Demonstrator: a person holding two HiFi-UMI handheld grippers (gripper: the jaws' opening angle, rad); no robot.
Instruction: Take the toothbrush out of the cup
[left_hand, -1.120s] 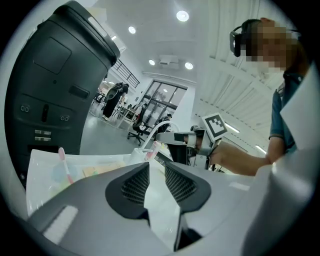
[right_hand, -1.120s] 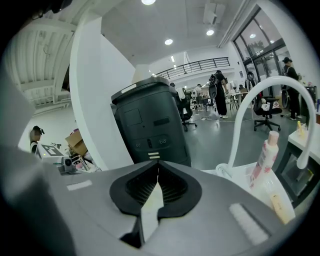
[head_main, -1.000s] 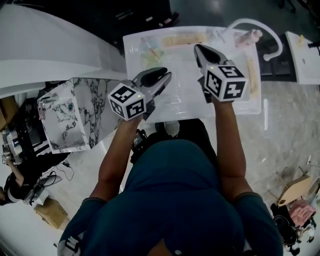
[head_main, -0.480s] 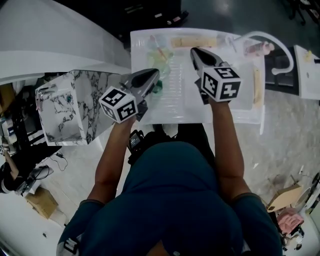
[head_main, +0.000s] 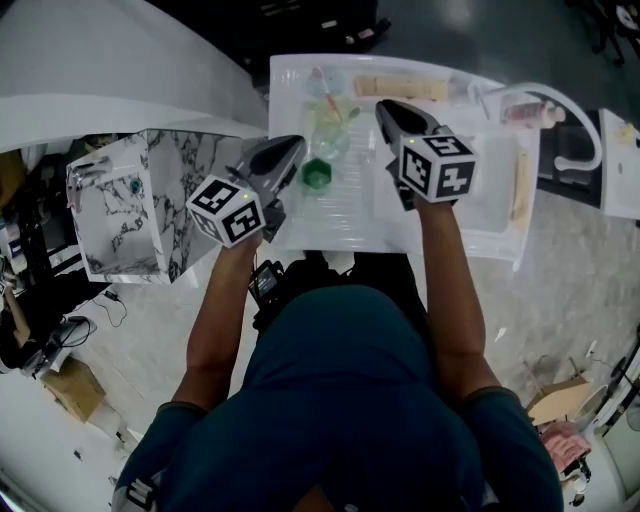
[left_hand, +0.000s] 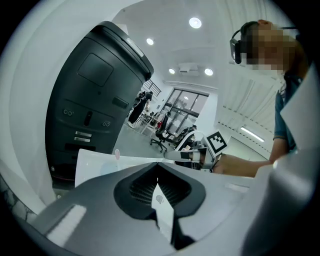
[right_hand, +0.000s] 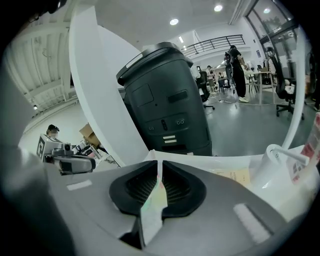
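A clear cup (head_main: 330, 128) stands at the far left of the white table (head_main: 470, 225), with a pink-tipped toothbrush (head_main: 320, 82) sticking out of it. The toothbrush tip (left_hand: 116, 154) shows above the table edge in the left gripper view. A green cap-like thing (head_main: 317, 175) lies just in front of the cup. My left gripper (head_main: 293, 145) is shut and empty, its tips just left of the cup. My right gripper (head_main: 383, 106) hovers to the cup's right, its jaws together but for a thin slit, nothing between them.
A marbled box (head_main: 130, 205) stands left of the table. A white curved pipe (head_main: 570, 110) and a pink bottle (head_main: 530, 110) are at the far right. A yellow strip (head_main: 400, 88) lies along the back edge. A dark machine (right_hand: 165, 100) stands beyond the table.
The left jaws, open one second ago, have closed empty. The left gripper has drawn back to the left, uncovering the green thing; the right gripper has shifted slightly left.
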